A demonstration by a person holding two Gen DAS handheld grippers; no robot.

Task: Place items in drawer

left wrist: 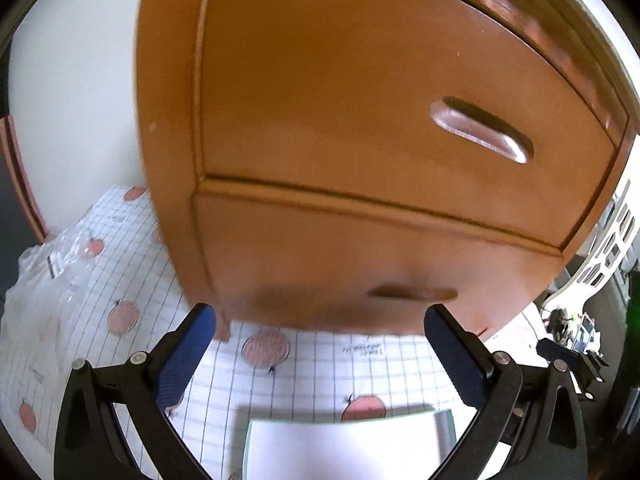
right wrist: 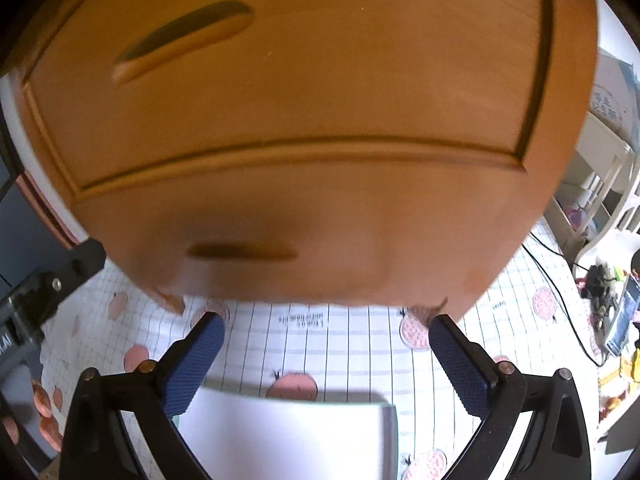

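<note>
A wooden cabinet (left wrist: 360,80) fills both views, with its two drawer fronts flush. The upper drawer has a recessed handle (left wrist: 480,130), and the lower drawer handle (left wrist: 412,293) sits just above my fingers. My left gripper (left wrist: 320,340) stands open a little in front of the lower drawer. A white book with a pale green edge (left wrist: 344,448) lies on the mat below it, not gripped. My right gripper (right wrist: 326,344) is open too, facing the lower drawer handle (right wrist: 242,251), with the white book (right wrist: 288,436) under it. The left gripper's body (right wrist: 40,300) shows at the left edge.
A checked floor mat with peach prints (left wrist: 320,368) spreads in front of the cabinet. Crumpled clear plastic (left wrist: 48,264) lies at the left by the white wall. White furniture (right wrist: 600,168), a black cable (right wrist: 560,292) and small clutter (right wrist: 608,292) sit to the right.
</note>
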